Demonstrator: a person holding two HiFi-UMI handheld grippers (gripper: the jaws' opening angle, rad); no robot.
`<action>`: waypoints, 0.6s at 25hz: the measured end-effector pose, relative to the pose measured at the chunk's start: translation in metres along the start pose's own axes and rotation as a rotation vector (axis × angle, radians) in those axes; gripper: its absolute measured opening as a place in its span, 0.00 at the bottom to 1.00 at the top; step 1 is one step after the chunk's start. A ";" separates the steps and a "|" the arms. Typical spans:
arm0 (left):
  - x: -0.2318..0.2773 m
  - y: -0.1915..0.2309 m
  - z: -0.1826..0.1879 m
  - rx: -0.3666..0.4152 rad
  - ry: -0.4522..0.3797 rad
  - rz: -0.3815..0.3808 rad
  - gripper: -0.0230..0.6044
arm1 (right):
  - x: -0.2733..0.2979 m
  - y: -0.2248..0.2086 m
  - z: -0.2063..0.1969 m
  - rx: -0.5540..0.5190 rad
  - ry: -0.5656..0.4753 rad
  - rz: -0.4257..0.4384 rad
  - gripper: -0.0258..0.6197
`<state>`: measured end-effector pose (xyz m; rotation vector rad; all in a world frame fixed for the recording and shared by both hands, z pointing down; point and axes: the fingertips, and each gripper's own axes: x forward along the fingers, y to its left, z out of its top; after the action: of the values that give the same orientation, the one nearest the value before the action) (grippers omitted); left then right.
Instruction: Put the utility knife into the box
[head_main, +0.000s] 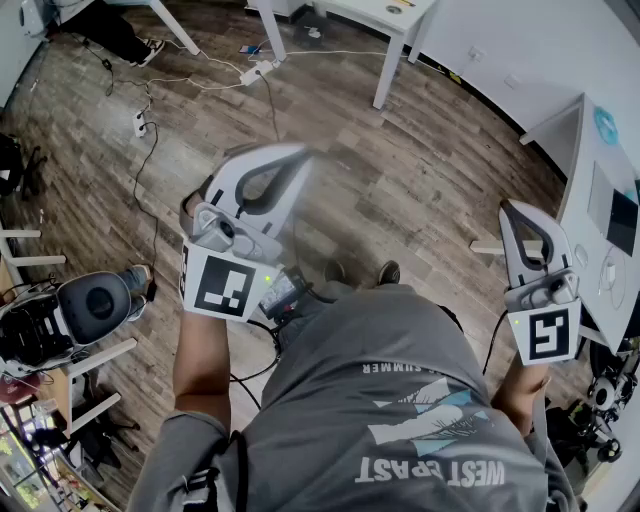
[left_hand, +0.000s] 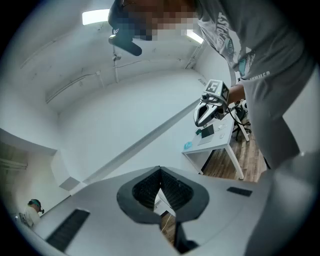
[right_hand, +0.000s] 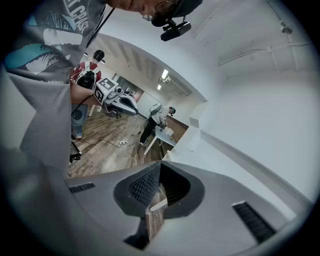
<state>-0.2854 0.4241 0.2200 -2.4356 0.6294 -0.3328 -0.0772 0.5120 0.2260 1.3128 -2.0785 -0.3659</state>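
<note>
No utility knife and no box show in any view. In the head view my left gripper (head_main: 300, 155) is held up over the wooden floor, its jaws closed into a loop with nothing between them. My right gripper (head_main: 507, 207) is raised at the right beside a white table (head_main: 585, 160), jaws together and empty. The left gripper view looks along shut jaws (left_hand: 160, 170) toward a white wall, with the right gripper (left_hand: 210, 107) in the distance. The right gripper view shows its own closed jaws (right_hand: 159, 167) and the left gripper (right_hand: 117, 100) far off.
The white table at the right carries a dark flat screen (head_main: 620, 220) and a blue round item (head_main: 605, 125). A second white table (head_main: 385, 25) stands at the back, with a power strip (head_main: 255, 70) and cables on the floor. A black-and-white chair (head_main: 85, 305) sits left. Another person (right_hand: 152, 122) bends over a far desk.
</note>
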 end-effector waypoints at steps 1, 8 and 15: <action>0.002 0.002 -0.001 0.001 0.000 -0.001 0.05 | 0.003 -0.002 0.002 -0.002 -0.009 0.001 0.05; 0.011 0.011 -0.010 -0.001 0.001 -0.004 0.05 | 0.020 -0.007 0.004 -0.021 -0.008 0.013 0.05; 0.021 0.010 -0.017 0.043 0.017 -0.020 0.05 | 0.026 -0.008 -0.002 0.000 0.003 0.011 0.05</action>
<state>-0.2774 0.3982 0.2290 -2.4017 0.5999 -0.3719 -0.0778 0.4858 0.2334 1.3006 -2.0829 -0.3585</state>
